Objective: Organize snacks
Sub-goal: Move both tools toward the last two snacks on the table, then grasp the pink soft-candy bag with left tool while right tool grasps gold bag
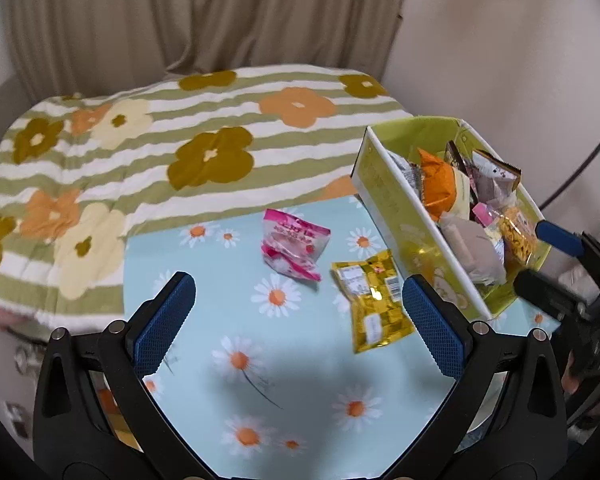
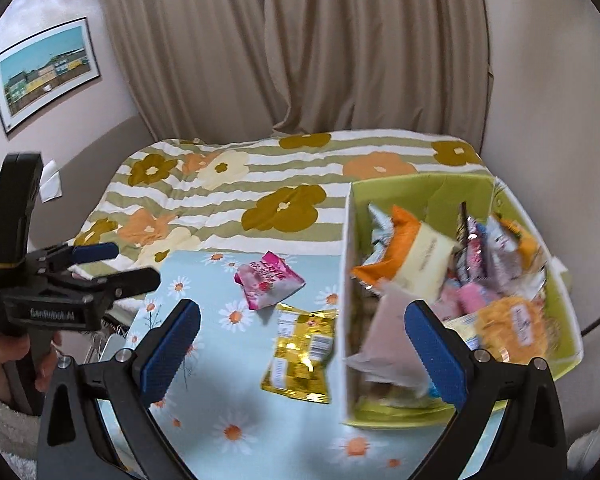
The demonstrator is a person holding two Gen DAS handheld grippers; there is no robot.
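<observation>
A pink snack packet (image 1: 295, 247) and a yellow snack bag (image 1: 373, 300) lie on the light blue daisy mat (image 1: 284, 376). A lime-green box (image 1: 404, 216) at the right holds several snack packets. My left gripper (image 1: 298, 322) is open and empty, above the mat just short of both packets. My right gripper (image 2: 302, 354) is open and empty, above the box's near left wall, with the yellow bag (image 2: 303, 354) between its fingers in view and the pink packet (image 2: 267, 285) beyond. The box (image 2: 556, 304) shows at right.
A striped flower-print blanket (image 1: 140, 152) covers the bed behind the mat. Beige curtains (image 2: 300, 48) hang at the back. The right gripper's body (image 1: 580, 276) shows at the right edge of the left wrist view; the left gripper's body (image 2: 60, 280) at the left of the right wrist view.
</observation>
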